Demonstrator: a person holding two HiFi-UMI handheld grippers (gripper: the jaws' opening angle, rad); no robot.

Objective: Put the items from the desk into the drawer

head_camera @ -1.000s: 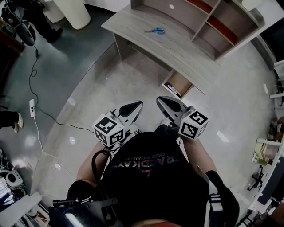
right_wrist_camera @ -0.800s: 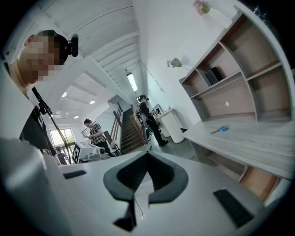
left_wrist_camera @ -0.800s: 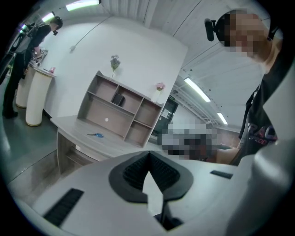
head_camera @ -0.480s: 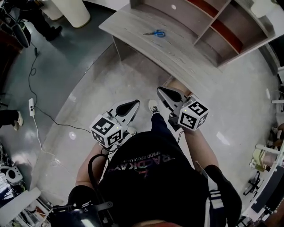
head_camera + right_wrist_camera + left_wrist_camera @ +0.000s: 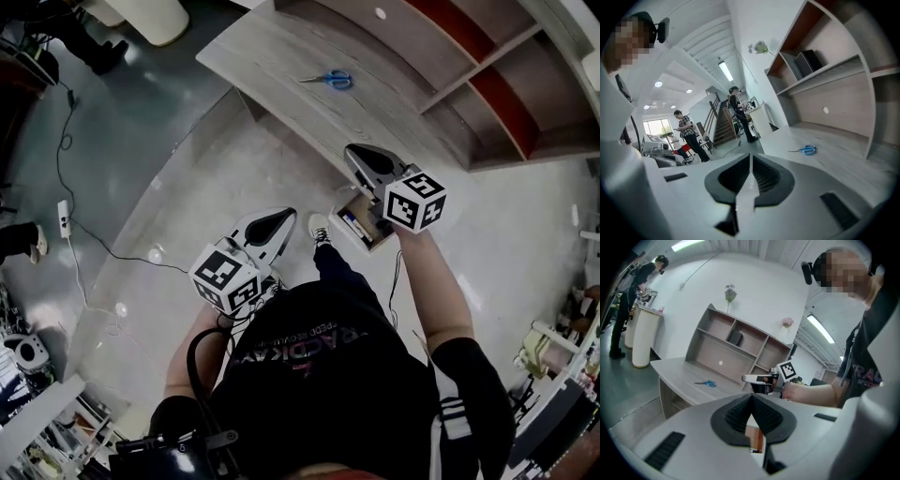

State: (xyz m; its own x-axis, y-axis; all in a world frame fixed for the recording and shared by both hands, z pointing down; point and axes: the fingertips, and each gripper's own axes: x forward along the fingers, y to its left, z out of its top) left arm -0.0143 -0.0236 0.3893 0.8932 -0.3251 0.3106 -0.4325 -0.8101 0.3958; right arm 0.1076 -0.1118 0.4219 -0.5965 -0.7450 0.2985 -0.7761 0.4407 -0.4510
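- Right gripper (image 5: 364,159): jaws together with nothing between them. It stands at the desk's (image 5: 258,52) front edge, over the drawer (image 5: 370,239).
- Left gripper (image 5: 272,225): jaws together, empty. It hangs well back from the desk, over the floor.
- Scissors (image 5: 328,79): the only loose item I see on the desk top. They lie flat mid-desk, ahead and slightly left of my right gripper.
- Their long axis runs along the desk's length, with the blue handles toward the shelf side.
- Judgement: the right gripper is clearly the nearer. It must open and close across that axis.
- Drawer: pulled out from under the desk's front edge. It holds a dark flat thing I cannot identify.
- Shelf (image 5: 717,352) at the desk's back: one compartment holds a dark box (image 5: 735,337).
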